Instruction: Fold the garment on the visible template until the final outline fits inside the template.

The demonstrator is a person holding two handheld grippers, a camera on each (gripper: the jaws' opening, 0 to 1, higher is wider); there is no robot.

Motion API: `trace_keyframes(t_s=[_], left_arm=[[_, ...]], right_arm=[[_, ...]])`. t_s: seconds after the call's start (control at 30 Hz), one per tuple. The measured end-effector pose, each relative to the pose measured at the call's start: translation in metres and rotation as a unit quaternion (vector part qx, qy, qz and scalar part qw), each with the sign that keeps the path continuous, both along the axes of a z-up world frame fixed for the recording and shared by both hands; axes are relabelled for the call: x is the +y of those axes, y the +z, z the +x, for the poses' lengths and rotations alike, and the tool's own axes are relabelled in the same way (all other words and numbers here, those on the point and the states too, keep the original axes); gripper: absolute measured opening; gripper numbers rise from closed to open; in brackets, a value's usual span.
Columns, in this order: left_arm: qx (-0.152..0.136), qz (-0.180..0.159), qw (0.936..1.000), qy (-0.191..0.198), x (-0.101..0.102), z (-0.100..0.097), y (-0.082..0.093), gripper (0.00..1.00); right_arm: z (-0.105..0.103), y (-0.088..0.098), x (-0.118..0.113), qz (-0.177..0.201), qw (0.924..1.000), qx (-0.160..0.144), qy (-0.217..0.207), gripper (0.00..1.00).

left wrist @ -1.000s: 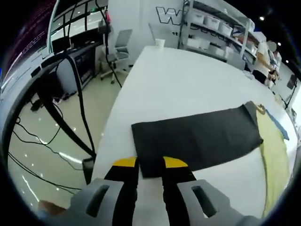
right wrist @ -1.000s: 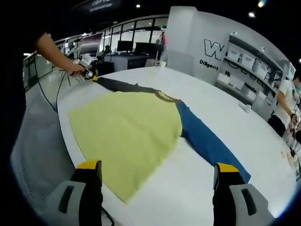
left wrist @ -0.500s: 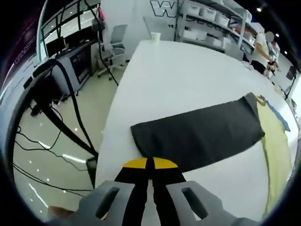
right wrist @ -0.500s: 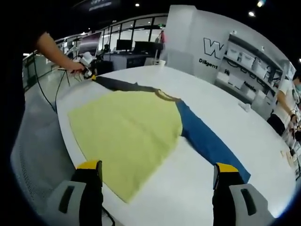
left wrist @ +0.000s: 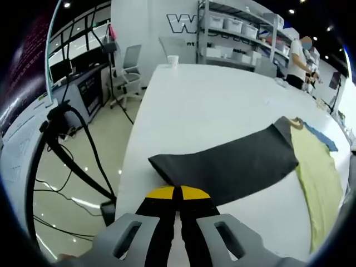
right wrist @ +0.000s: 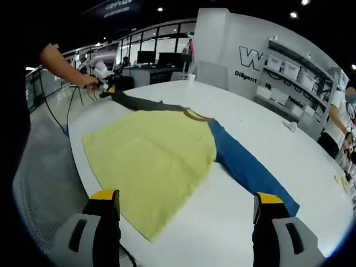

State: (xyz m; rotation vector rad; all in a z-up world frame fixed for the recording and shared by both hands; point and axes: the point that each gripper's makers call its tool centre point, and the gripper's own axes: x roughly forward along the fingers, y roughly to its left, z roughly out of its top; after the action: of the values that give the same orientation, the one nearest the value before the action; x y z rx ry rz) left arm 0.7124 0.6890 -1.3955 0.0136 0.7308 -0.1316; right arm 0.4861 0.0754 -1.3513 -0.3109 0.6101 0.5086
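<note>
A long-sleeved garment lies spread on the white table: yellow body, one dark grey sleeve, one blue sleeve. In the left gripper view my left gripper is shut on the cuff end of the dark sleeve, which is lifted a little off the table. In the right gripper view that same gripper shows far off in a person's hand. My right gripper stands open over the near hem of the yellow body, holding nothing.
A paper cup stands at the far table end. An office chair, cables and a stand sit on the floor left of the table. Shelving with bins lines the back wall, where a person stands.
My left gripper has shut on the dark sleeve's cuff and lifted it slightly. The right gripper has stayed open in place.
</note>
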Motion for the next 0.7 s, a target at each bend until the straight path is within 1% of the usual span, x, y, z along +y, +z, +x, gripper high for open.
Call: trace_keyframes(t_s=[0.17,0.23,0.27,0.3,0.37,0.43,0.5,0.57,0.6,0.67,0.7], left_arm=[[-0.012,-0.016,0.9998,-0.004,-0.010,0.001,0.020,0.00],[-0.020,-0.022,0.9995,-0.005,-0.014,0.002,0.029,0.00],[-0.023,-0.026,0.9994,-0.009,-0.024,-0.004,0.038,0.00],[-0.024,-0.025,0.9993,-0.013,-0.028,-0.005,0.042,0.00],[-0.033,-0.024,0.9990,-0.016,-0.039,-0.012,0.056,0.00],[-0.040,-0.037,0.9984,-0.012,-0.050,-0.019,0.069,0.00],[-0.047,-0.042,0.9979,-0.016,-0.063,-0.025,0.082,0.00],[-0.057,-0.038,0.9974,-0.024,-0.075,-0.029,0.094,0.00],[-0.061,-0.041,0.9970,-0.023,-0.077,-0.028,0.099,0.00],[-0.072,-0.052,0.9958,-0.021,-0.086,-0.027,0.112,0.00],[-0.077,-0.054,0.9953,-0.022,-0.089,-0.028,0.117,0.00]], right_arm=[[0.001,0.002,0.000,0.000,1.0000,-0.007,0.005,0.99],[-0.001,0.002,-0.001,0.006,0.9999,-0.009,0.003,0.99],[-0.001,0.001,-0.001,0.008,0.9999,-0.010,0.003,0.99],[-0.002,0.001,-0.001,0.009,0.9999,-0.010,0.004,0.99],[-0.003,0.002,-0.001,0.006,0.9998,-0.014,0.009,0.99],[-0.004,0.002,-0.002,0.007,0.9998,-0.016,0.011,0.99],[-0.004,0.004,-0.003,0.012,0.9996,-0.021,0.012,0.99],[-0.004,0.006,-0.004,0.014,0.9995,-0.025,0.013,0.99],[-0.004,0.007,-0.005,0.015,0.9994,-0.027,0.013,0.99],[-0.003,0.009,-0.011,-0.003,0.9991,-0.039,0.016,0.99],[-0.004,0.010,-0.011,-0.002,0.9991,-0.040,0.017,0.99]])
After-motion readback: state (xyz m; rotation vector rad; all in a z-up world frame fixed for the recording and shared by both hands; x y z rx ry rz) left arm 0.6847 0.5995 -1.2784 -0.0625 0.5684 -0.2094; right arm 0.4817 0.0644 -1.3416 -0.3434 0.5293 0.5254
